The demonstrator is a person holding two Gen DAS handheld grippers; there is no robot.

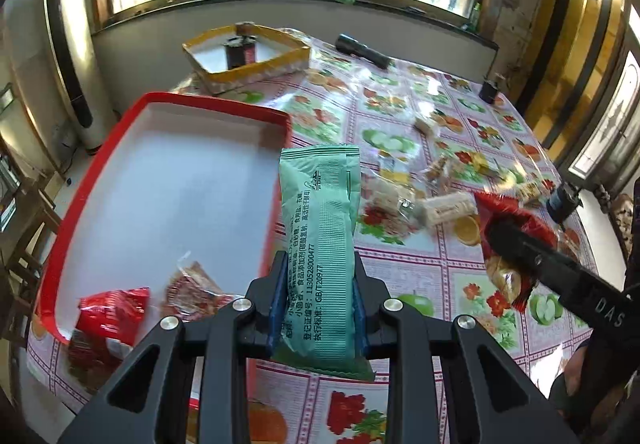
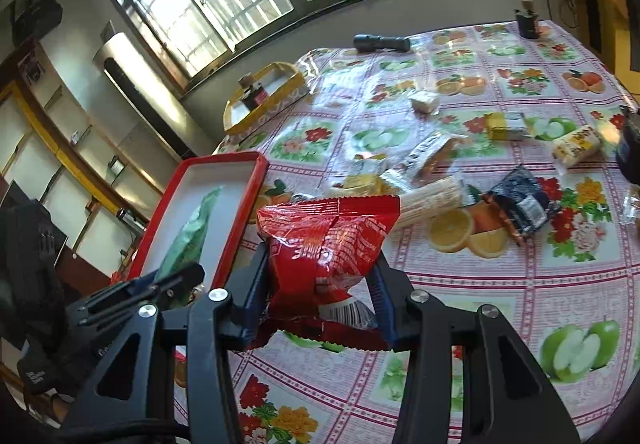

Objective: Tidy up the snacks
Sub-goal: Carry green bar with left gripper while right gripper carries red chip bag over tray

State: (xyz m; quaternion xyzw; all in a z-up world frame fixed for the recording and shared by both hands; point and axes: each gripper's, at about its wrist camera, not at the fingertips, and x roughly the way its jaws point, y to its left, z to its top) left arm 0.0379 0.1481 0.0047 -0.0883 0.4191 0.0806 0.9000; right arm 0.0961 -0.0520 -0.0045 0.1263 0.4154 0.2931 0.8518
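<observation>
Only left view: red tray (image 1: 100, 179) holds two packets | left gripper (image 1: 320, 308) clamps green packet (image 1: 320, 244) | right gripper (image 2: 320, 284) clamps red packet (image 2: 332, 240)

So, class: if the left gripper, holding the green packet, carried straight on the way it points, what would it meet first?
Probably the red tray: the left gripper, shut on the green packet, aims down over the tray's right rim. Depth is unclear, so it might meet the tablecloth beside it instead.

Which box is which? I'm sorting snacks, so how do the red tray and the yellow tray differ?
The red tray is near and rectangular; the yellow tray sits farther back toward the window and looks angular, many-sided. The red tray holds wrapped snacks at its near end; the yellow tray holds a small dark bottle-like item, no snacks visible. Both are shallow, white inside, and rest on the fruit-print tablecloth.
</observation>
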